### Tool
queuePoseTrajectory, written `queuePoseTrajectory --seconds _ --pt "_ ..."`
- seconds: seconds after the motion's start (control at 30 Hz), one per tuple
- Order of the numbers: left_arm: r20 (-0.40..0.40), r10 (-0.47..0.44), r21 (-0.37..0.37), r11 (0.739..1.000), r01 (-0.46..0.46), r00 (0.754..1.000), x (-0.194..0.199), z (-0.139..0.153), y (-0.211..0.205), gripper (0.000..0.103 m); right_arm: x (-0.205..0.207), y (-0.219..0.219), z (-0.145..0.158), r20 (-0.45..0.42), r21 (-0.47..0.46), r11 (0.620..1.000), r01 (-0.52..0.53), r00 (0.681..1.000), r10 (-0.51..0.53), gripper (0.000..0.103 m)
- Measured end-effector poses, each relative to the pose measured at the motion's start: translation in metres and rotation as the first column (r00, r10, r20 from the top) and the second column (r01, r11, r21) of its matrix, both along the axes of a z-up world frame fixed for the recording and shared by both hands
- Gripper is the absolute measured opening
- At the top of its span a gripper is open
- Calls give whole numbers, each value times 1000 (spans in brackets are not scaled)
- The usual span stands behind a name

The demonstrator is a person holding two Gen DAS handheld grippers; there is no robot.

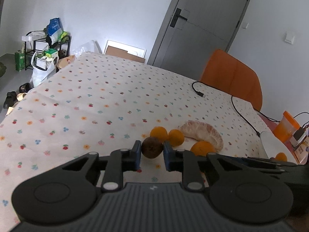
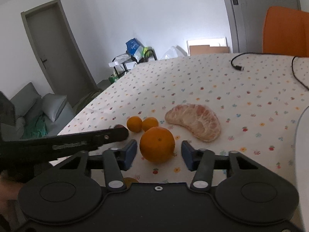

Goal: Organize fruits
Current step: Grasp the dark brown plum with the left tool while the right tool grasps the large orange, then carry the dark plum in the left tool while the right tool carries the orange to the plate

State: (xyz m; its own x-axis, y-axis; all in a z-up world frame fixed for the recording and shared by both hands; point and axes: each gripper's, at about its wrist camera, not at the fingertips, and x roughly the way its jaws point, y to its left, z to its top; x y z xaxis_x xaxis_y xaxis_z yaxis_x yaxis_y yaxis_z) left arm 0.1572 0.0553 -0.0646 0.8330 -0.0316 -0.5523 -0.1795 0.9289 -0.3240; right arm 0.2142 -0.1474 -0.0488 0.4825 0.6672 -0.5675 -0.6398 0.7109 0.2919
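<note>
One brown fruit [image 1: 152, 147] is clamped by the left gripper [image 1: 151, 154]; three oranges [image 2: 157, 144] and one pomelo piece [image 2: 195, 121] are seen, the nearest orange between the right gripper's [image 2: 158, 154] parted jaws.

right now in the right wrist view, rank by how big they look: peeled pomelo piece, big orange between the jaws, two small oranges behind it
1. peeled pomelo piece
2. big orange, though it sits nearest the camera
3. two small oranges, which look alike; no ranking between them

A flowered tablecloth [image 1: 100, 96] covers the table. Past its far edge stand a grey door [image 1: 204, 25] and a leaning cardboard sheet [image 1: 123, 53]; an orange chair [image 1: 231, 77] sits beside it, a black cable [image 1: 199, 91] lies on it, and a black shelf rack [image 1: 48, 44] stands beyond its far corner
</note>
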Motion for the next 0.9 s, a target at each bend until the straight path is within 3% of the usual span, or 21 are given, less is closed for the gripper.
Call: queuePoseTrajectory --seconds 0.43,0.9 --pt "39 -20 3 1000 20 999 -16 15 -13 22 -18 -18 17 66 8 999 48 997 -49 38" --pt "86 -98 23 995 96 992 -24 36 -55 22 -38 -75 36 100 51 986 159 981 -164 38"
